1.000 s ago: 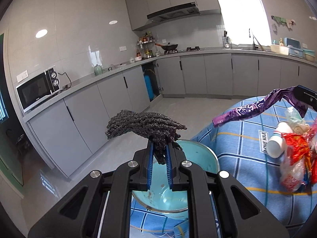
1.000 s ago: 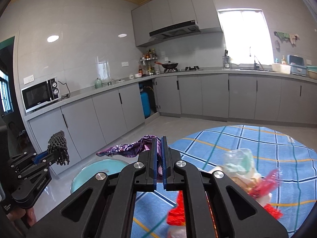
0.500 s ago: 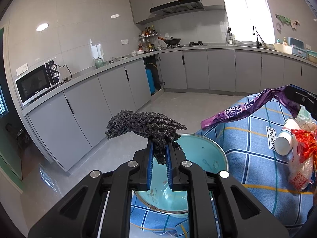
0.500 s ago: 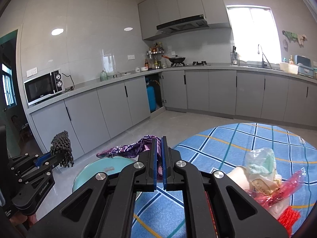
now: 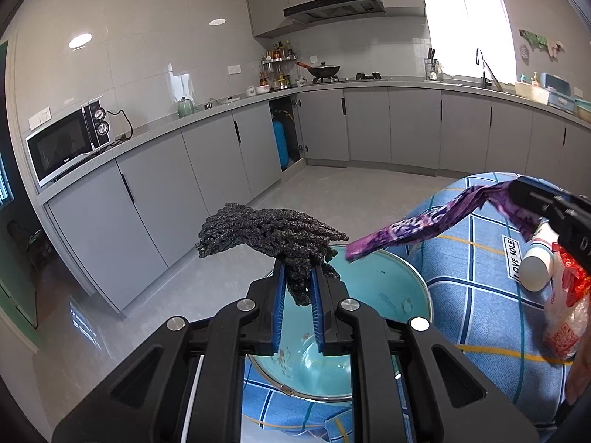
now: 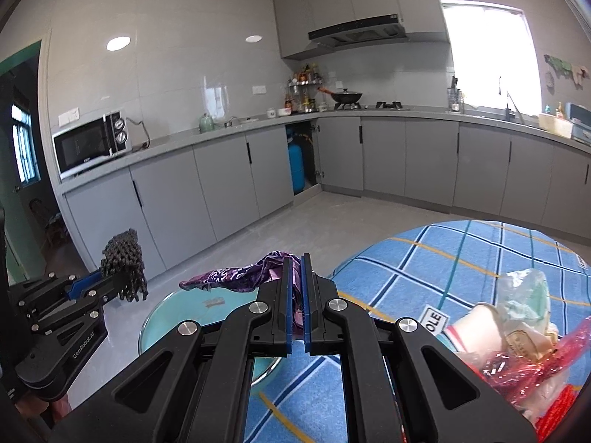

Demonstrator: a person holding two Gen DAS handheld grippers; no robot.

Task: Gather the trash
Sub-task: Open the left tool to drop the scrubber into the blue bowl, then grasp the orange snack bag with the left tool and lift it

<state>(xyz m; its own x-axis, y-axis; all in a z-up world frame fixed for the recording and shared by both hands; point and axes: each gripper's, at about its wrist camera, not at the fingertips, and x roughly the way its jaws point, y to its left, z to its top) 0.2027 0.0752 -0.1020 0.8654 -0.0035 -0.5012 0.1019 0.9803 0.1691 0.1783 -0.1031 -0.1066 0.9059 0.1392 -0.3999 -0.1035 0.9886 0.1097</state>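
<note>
My left gripper [image 5: 298, 277] is shut on a dark grey scrubbing mesh [image 5: 269, 227] and holds it above a teal basin [image 5: 380, 295] at the table's edge. My right gripper [image 6: 295, 269] is shut on a crumpled purple wrapper [image 6: 240, 273], whose free end hangs over the basin [image 6: 173, 313]. The wrapper also shows in the left wrist view [image 5: 424, 221], and the mesh in the right wrist view [image 6: 123, 262]. A pile of trash with a white cup [image 5: 535, 265] and a red and clear plastic bag [image 5: 565, 310] lies on the blue checked tablecloth [image 5: 476, 306].
The round table stands in a kitchen with grey cabinets [image 5: 155, 199] along the walls, a microwave [image 5: 66, 144] on the counter and a blue gas cylinder [image 5: 280, 144] in an open cabinet. Grey floor [image 5: 332, 192] lies beyond the table.
Both grippers have moved a little over the basin with their loads. The purple wrapper's free end has come closer to the mesh and the basin.
</note>
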